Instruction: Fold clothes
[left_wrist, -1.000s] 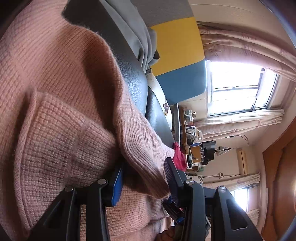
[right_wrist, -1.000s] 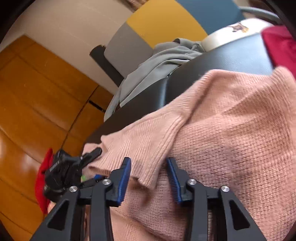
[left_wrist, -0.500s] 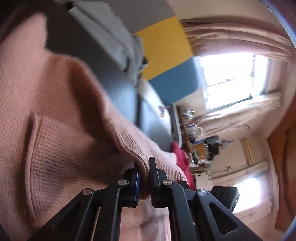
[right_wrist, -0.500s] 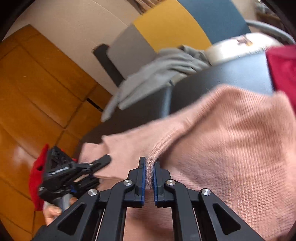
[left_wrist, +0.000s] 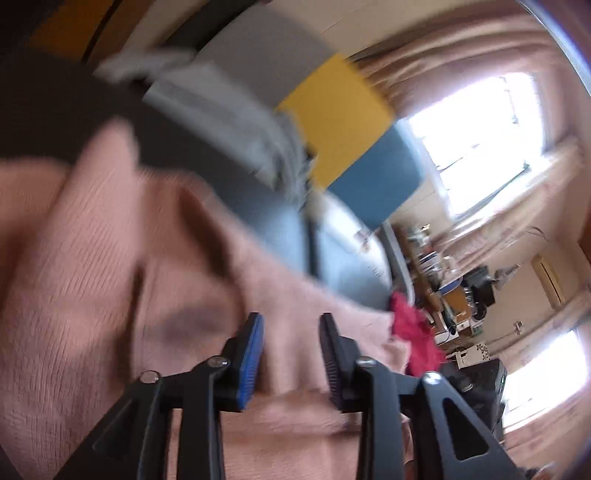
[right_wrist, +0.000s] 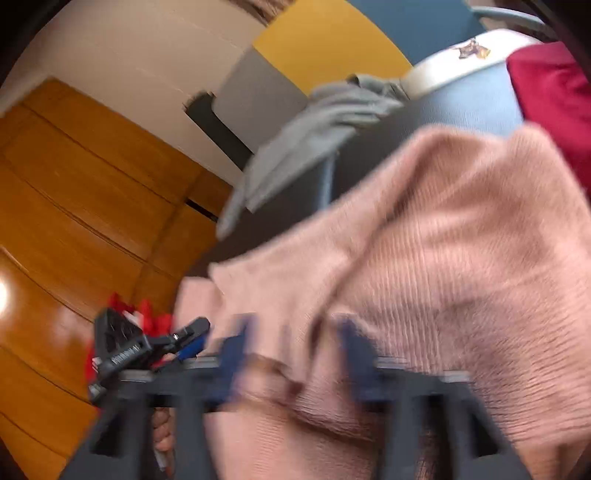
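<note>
Two tongs spread at once, both just opened from a pinch on the pink sweater (right_wrist: 443, 258). Left tongs (left_wrist: 291, 354) part-open, blue pads clear of the knit, a fold of sweater lying under and between them, not pressed. Right tongs (right_wrist: 295, 350) wide apart and blurred, a ridge of the same knit between the pads, no pad seen bearing on it. Sweater heaped over the dark seat (right_wrist: 295, 192), probably a chair or sofa, with a grey garment (right_wrist: 314, 125) beyond it and a red cloth (left_wrist: 413, 332) at the far edge.

Step in hand, by the look of it: letting go of a fold just laid, or regripping, early to midway in the folding, since the knit lies rumpled and not yet squared.

Next move likely calls for fresh holds on an outer edge or sleeve, both tongs closing on one layer only, then carrying it across the body of the sweater without dragging the pile off the seat.
</note>
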